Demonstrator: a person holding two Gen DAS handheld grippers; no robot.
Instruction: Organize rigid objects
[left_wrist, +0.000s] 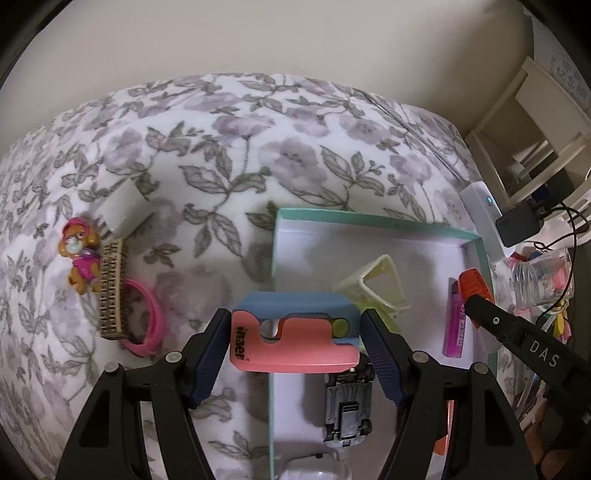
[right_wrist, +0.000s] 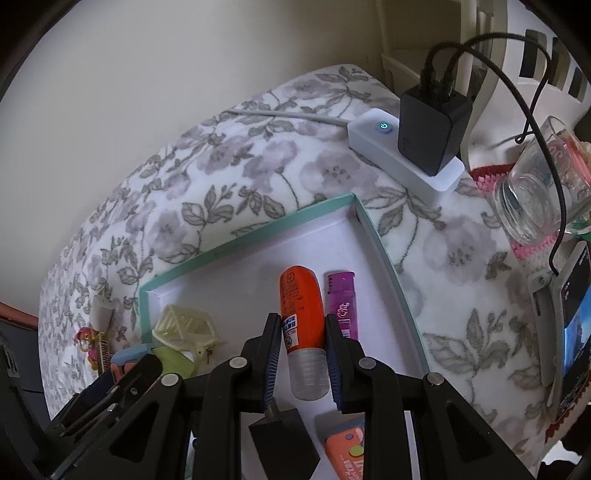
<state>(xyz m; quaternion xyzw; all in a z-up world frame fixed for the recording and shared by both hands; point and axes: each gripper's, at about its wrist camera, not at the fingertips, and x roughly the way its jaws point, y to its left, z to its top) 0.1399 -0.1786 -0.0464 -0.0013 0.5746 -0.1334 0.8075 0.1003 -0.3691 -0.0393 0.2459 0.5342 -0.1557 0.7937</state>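
Left wrist view: left gripper (left_wrist: 295, 332) clamped on a pink-and-blue plastic block with a round hole (left_wrist: 295, 332), pads pressing both short ends, held level above the near-left wall of the shallow teal-rimmed white cardboard tray (left_wrist: 373, 218), probably so as to drop inside rather than on the flowered blanket (left_wrist: 221, 147). Already in the tray: pale yellow plastic frame clip (left_wrist: 373, 284), upturned grey toy car (left_wrist: 347, 410), purple glue stick (left_wrist: 455, 325) along the right wall. Not yet collected, well apart on the blanket at left: orange-and-pink pup figurine (left_wrist: 79, 258), tan bristle brush (left_wrist: 112, 288), pink ring bracelet (left_wrist: 151, 317), white plug adapter (left_wrist: 123, 212). Right wrist view: right gripper (right_wrist: 301, 354) closed on an orange tube with clear cap (right_wrist: 301, 325), gripped near the cap end, lying parallel and just beside the purple glue stick, apparently to line up long items together; whether resting on the tray floor cannot be told. White power strip with black charger (right_wrist: 406, 155) and glass jar (right_wrist: 539, 184) beyond the tray, outside the job.
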